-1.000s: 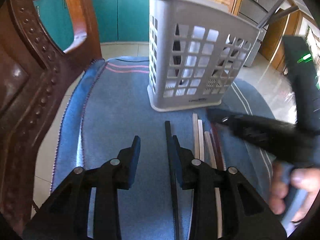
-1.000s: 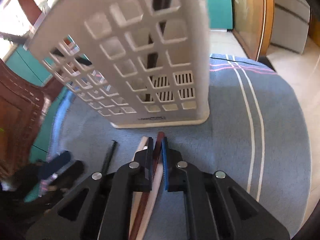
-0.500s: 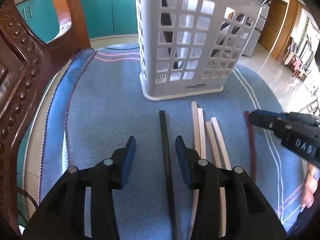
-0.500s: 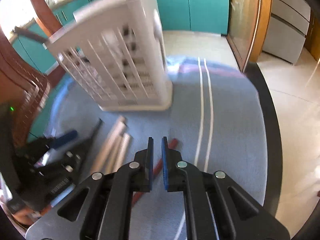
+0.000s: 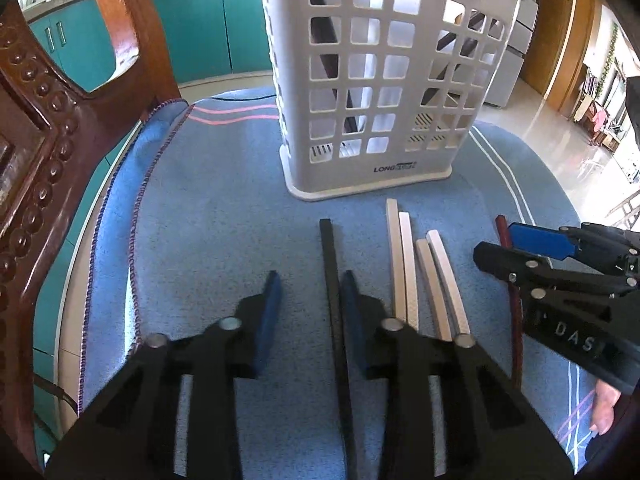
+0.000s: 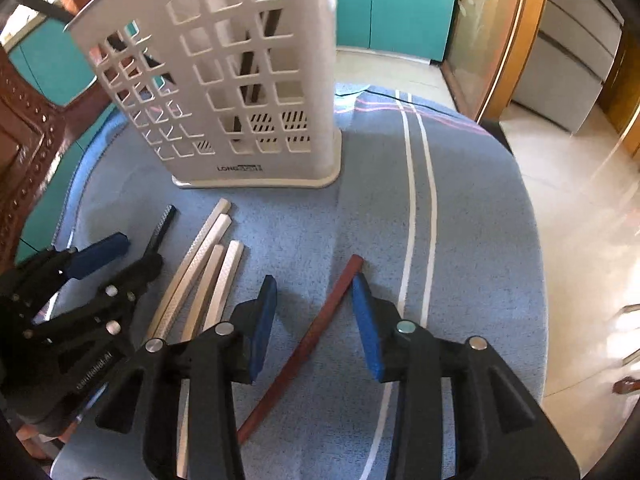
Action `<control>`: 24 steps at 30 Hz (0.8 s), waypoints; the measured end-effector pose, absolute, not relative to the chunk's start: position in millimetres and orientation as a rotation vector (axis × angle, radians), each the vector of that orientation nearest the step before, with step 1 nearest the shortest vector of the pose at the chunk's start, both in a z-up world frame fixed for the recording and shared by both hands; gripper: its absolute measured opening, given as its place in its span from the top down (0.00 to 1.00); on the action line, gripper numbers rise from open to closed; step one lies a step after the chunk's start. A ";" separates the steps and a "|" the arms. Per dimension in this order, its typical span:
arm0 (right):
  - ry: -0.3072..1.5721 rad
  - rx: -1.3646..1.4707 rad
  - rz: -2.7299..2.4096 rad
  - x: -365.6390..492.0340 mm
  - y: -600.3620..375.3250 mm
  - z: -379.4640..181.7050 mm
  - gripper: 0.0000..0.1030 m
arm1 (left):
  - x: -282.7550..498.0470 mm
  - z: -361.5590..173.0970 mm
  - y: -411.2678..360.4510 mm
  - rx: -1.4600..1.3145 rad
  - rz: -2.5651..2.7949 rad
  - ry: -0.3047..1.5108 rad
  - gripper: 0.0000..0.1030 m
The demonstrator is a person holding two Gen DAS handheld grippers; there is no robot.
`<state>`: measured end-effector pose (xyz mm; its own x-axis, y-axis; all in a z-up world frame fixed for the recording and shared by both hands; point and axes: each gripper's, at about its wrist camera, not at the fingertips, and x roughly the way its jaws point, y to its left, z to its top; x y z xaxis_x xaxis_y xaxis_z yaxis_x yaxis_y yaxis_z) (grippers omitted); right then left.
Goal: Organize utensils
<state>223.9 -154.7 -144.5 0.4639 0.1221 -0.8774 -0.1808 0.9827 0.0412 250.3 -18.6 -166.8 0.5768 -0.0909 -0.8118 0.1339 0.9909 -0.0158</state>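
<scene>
A white slotted utensil holder [image 5: 384,80] stands upright on the blue cloth; it also shows in the right wrist view [image 6: 240,80], with dark utensils inside. In front of it lie a black stick [image 5: 334,300], several cream sticks [image 5: 404,272] and a red-brown stick [image 6: 316,336]. My left gripper [image 5: 308,312] is open, low over the cloth, with the black stick just inside its right finger. My right gripper [image 6: 316,320] is open, and the red-brown stick lies on the cloth between its fingers.
A carved brown wooden chair back [image 5: 44,140] stands close at the left. The blue cloth [image 6: 460,240] with white stripes covers a round table whose edge drops to the tiled floor at the right. Teal cabinets [image 5: 200,32] stand behind.
My right gripper has opened and let go of the red-brown stick, which now lies on the cloth away from the cream sticks. My left gripper stayed open and shifted slightly.
</scene>
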 end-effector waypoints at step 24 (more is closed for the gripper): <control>1.035 0.114 0.314 217.4 -182.1 -107.5 0.89 | 226.7 -135.1 -0.9 -0.048 -0.203 0.922 0.92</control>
<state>217.4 -182.1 -107.5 0.4702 0.3088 -0.8268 -0.2021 0.9496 0.2397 226.7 -0.9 -135.1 0.5865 -0.1946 -0.7862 0.1532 0.9798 -0.1282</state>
